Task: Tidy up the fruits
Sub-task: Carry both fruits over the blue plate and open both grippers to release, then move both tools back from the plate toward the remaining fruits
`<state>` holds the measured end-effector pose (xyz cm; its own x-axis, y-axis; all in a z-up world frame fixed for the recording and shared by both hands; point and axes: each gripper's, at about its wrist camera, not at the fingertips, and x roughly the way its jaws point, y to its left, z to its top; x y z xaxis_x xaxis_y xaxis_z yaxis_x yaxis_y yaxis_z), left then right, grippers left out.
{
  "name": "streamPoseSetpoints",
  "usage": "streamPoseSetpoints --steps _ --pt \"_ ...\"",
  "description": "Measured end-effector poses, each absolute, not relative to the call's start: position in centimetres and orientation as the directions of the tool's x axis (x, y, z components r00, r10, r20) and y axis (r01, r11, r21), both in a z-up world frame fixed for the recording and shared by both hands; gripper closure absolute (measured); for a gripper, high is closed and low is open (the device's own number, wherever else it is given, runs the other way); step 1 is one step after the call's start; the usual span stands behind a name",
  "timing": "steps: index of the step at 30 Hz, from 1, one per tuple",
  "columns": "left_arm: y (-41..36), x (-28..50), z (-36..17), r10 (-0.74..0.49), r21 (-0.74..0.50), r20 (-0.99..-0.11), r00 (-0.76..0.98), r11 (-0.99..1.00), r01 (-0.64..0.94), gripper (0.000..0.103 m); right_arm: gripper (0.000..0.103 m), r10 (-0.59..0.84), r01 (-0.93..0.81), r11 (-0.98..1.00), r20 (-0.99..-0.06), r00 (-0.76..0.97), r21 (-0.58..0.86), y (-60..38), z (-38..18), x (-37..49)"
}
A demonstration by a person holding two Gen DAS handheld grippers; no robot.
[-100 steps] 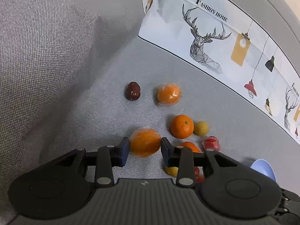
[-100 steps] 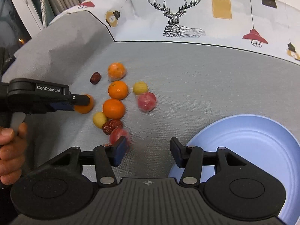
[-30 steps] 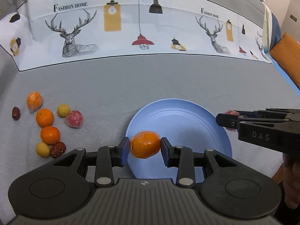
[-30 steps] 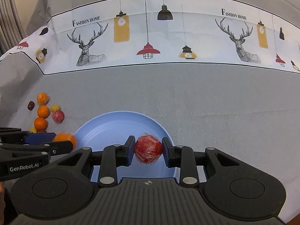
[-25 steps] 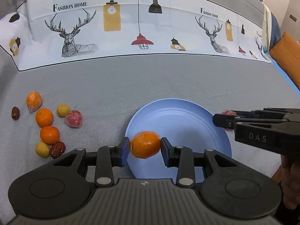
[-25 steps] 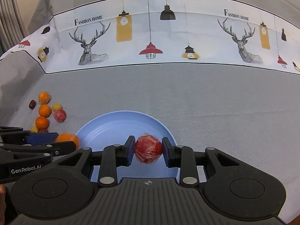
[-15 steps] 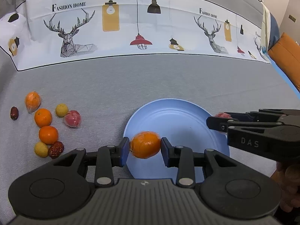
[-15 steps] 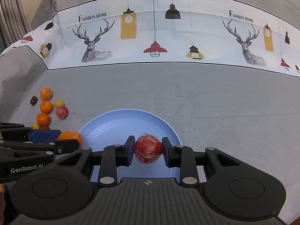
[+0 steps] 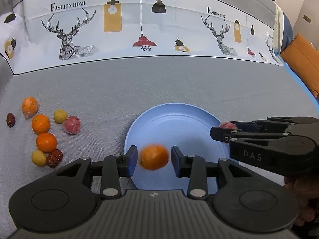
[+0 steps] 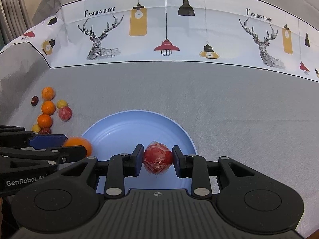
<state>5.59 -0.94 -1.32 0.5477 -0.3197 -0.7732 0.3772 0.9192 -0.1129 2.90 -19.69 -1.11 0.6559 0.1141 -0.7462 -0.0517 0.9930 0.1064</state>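
A grey cloth (image 9: 159, 83) covers the table, and a white printed runner (image 9: 139, 29) with deer and lamps lies across its far side. A blue plate (image 9: 179, 123) sits on the grey cloth.

The left tongs (image 9: 153, 158) hang over the plate's near left rim. Their jaws have just been opening: the orange (image 9: 154, 156) between them is blurred, with a gap to each blue pad, so it is no longer gripped. In the right wrist view the same orange (image 10: 78, 142) shows at the plate's (image 10: 129, 131) left edge beside the left tongs (image 10: 65, 145).

The right tongs (image 10: 158, 160) hang over the plate's near rim. Their jaws have also just been opening a little, yet the pads are against the wrapped red fruit (image 10: 158, 159) on both sides and it sits sharp between them.

Left of the plate, well apart from it, a cluster of fruit (image 9: 45, 131) lies on the cloth: three oranges, two small yellow fruits, one wrapped red fruit and two dark dates.
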Motion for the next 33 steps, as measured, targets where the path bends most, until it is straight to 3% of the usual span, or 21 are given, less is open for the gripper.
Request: streamPoseSetpoints --steps 1,3,9,15,22,24,25,29,33 --pt "-1.0 5.5 -1.3 -0.320 -0.113 -0.773 0.548 0.919 0.378 0.047 0.064 0.111 -0.049 0.993 -0.747 0.655 0.105 -19.6 -1.2 2.9" --pt "-1.1 5.4 -1.3 -0.318 -0.107 -0.771 0.552 0.919 0.380 0.046 0.055 0.106 -0.046 0.994 -0.746 0.657 0.101 -19.6 -1.2 2.9" --pt "-1.1 5.5 -1.5 -0.296 -0.086 -0.767 0.570 0.927 0.366 0.045 0.052 0.097 -0.045 0.995 -0.746 0.659 0.090 -19.6 -1.2 2.8" --pt "-0.7 5.5 -1.2 -0.282 -0.071 -0.738 0.613 0.936 0.346 0.030 0.052 0.084 -0.030 0.996 -0.742 0.665 0.087 -19.7 -1.2 2.8" --pt "-1.2 4.8 -1.1 -0.276 -0.021 -0.711 0.647 0.928 0.373 0.029 0.052 0.080 -0.027 0.996 -0.740 0.667 0.084 -19.6 -1.2 2.7" --pt "-1.0 4.8 -1.0 -0.271 -0.015 -0.699 0.662 0.931 0.366 0.029 0.047 0.076 -0.023 0.996 -0.740 0.668 0.081 -19.6 -1.1 2.7" --pt "-0.8 4.8 -0.8 -0.272 -0.020 -0.694 0.667 0.933 0.360 0.032 0.046 0.074 -0.021 0.997 -0.739 0.669 0.081 -19.5 -1.1 2.6" --pt "0.0 5.4 -0.7 -0.277 -0.056 -0.711 0.647 0.939 0.340 0.062 0.042 0.072 -0.021 0.997 -0.737 0.673 0.078 -19.5 -1.0 2.6" --pt "0.5 5.5 -0.4 -0.324 -0.110 -0.706 0.630 0.929 0.354 0.071 0.042 0.071 -0.027 0.997 -0.736 0.673 0.071 -19.4 -1.0 2.7"
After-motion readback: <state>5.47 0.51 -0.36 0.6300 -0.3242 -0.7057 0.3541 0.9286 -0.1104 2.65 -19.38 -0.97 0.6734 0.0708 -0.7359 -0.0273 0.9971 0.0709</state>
